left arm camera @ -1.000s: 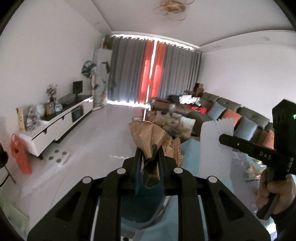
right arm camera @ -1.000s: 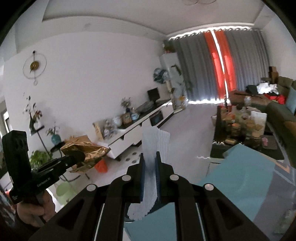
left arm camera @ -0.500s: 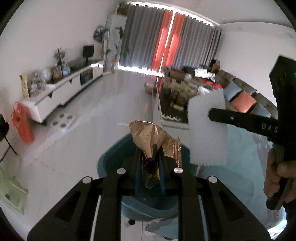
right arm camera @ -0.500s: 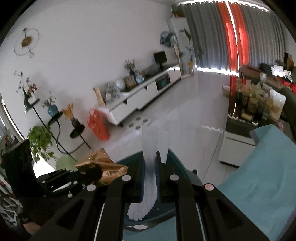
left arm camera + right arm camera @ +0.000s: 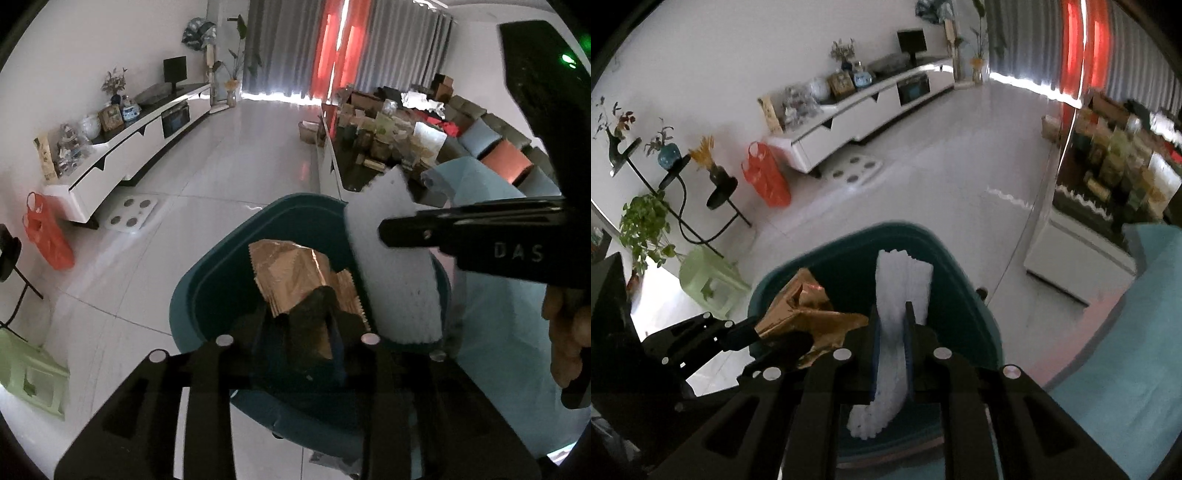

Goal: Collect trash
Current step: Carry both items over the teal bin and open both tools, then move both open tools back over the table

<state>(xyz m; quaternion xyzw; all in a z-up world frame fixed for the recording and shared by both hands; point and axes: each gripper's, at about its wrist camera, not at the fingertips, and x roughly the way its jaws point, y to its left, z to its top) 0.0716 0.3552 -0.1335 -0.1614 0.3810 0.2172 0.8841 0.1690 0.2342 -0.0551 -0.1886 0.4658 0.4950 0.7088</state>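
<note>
Bin [image 5: 192, 295] floor hidden by wrapper [image 5: 291, 277]

Around me the white TV cabinet [image 5: 871, 107] runs along the far wall, and I place the rest by it. On its top stand a small black screen [image 5: 911, 40], framed pictures and jars. An orange plastic bag [image 5: 766, 177] hangs at its near end, and a white mat with round holes [image 5: 855, 170] lies on the floor just in front of it. Past that near end I see a black wire plant stand [image 5: 683, 192] and, beside it, a pale green stool [image 5: 709, 280]. Across the shiny floor from the cabinet sits a low table crowded with boxes [image 5: 376, 147], with a sofa with cushions [image 5: 495, 147] behind it. Grey and red curtains [image 5: 343, 48] hang beyond the cabinet's far end.
</note>
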